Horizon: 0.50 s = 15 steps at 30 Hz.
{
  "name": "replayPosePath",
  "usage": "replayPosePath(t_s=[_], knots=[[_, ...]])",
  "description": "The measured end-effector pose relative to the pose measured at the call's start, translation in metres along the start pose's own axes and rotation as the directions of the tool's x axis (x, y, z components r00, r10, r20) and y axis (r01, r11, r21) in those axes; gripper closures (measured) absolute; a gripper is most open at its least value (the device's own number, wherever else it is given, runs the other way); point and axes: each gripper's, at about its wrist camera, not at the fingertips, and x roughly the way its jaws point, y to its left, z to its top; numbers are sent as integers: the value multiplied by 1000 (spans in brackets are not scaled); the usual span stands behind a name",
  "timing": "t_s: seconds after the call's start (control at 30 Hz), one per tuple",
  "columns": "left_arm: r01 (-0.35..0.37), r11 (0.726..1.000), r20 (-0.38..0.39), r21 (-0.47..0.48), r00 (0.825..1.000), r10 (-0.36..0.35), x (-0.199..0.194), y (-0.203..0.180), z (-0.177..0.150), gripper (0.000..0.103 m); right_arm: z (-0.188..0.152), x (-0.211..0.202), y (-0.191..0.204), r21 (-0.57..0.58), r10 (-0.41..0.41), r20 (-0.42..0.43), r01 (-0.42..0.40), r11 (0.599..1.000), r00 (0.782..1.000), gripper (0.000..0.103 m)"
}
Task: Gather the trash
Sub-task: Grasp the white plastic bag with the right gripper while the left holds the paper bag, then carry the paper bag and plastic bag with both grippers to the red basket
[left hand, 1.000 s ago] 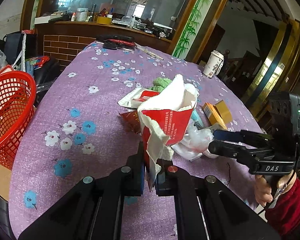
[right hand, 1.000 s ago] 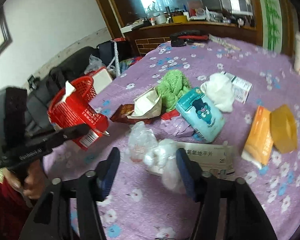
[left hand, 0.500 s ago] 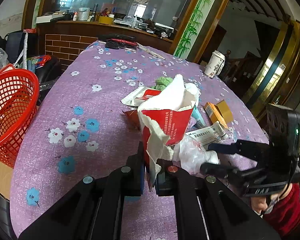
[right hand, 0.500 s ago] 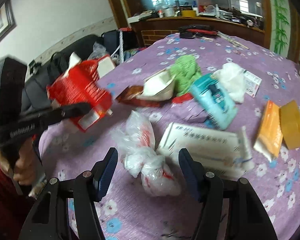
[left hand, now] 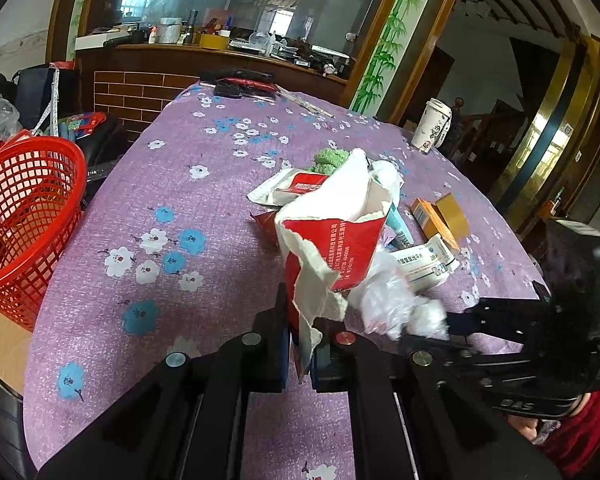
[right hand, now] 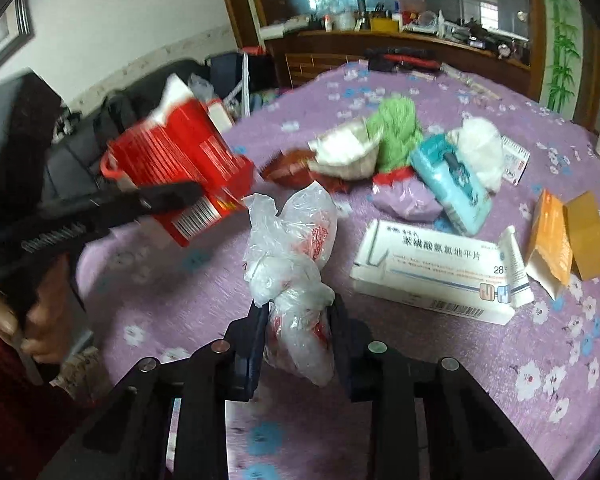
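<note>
My left gripper [left hand: 302, 344] is shut on a torn red and white carton [left hand: 340, 248], which it holds upright above the table; the same carton [right hand: 180, 156] shows at the left in the right wrist view. A crumpled clear plastic bag [right hand: 292, 248] lies on the purple flowered cloth [left hand: 180, 200]. My right gripper [right hand: 298, 320] is closing its jaws on the bag's lower end, and both pads press into it. In the left wrist view the bag [left hand: 388, 300] sits just right of the carton, with the right gripper [left hand: 432, 332] on it. A red mesh basket [left hand: 24, 208] stands off the table's left edge.
More litter lies beyond the bag: a white medicine box [right hand: 432, 268], a teal pack [right hand: 452, 184], a green cloth [right hand: 396, 128], an orange box [right hand: 548, 236] and white wrappers. A paper cup [left hand: 432, 130] stands at the far right. A person's hand [right hand: 40, 320] holds the left gripper.
My right gripper moved forward onto the plastic bag and its jaws narrowed from wide apart to pressing on it. The left gripper kept still with the carton.
</note>
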Motion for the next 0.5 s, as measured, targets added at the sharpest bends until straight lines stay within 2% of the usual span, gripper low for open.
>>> replayPosePath(t_s=[0.1,0.23,0.5], knots=[[-6,1000,5,1,1000,6,-1,-1,1,96,2,-17,3,63,-9,67,4,998,998,71],[-34,999,15,14,999,34,-3,-5,0,96,2,-28,9,115,-40,108,27,993,993,71],[-95,995,43,43,995,93,-9,-12,0,96,3,-29,16,151,-61,112,43,988,992,71]])
